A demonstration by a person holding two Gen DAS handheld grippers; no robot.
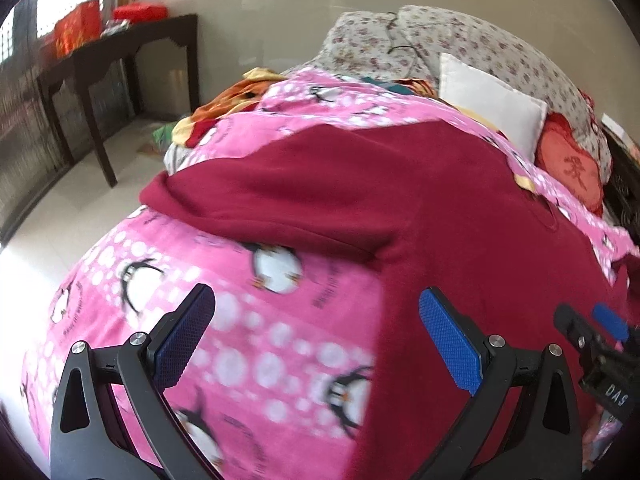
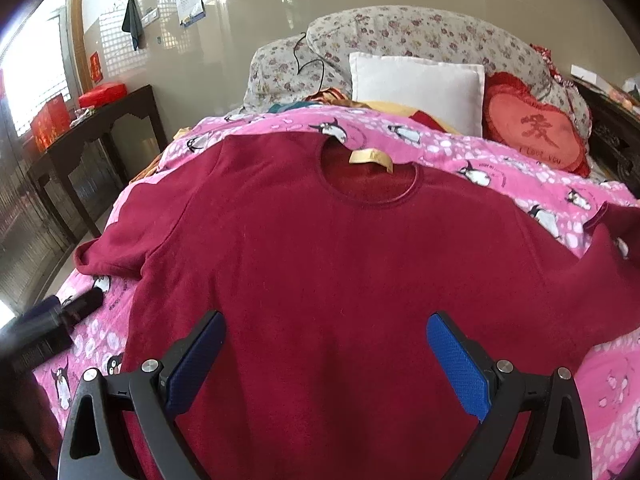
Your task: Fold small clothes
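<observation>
1. Blue pads of the right gripper (image 2: 326,354) are seen spread wide apart, nothing pinched between them, hovering over the lower body of the dark red sweater (image 2: 320,264).
2. Same story for the left gripper (image 1: 316,334): jaws are held wide open and empty, over the sweater's left edge where it meets the pink penguin blanket (image 1: 168,312).
3. The sweater is laid flat and face up on the blanket, neckline pointed toward the pillows, with a yellowish tag (image 2: 372,157) showing inside the collar.
4. Both sleeves are stretched out to the sides; the left one reaches the bed edge.
5. A white pillow (image 2: 416,88) and a red heart cushion (image 2: 534,128) are propped behind, against floral bedding.
6. A dark wooden table (image 2: 100,124) is visible left of the bed, red boxes on top.
</observation>
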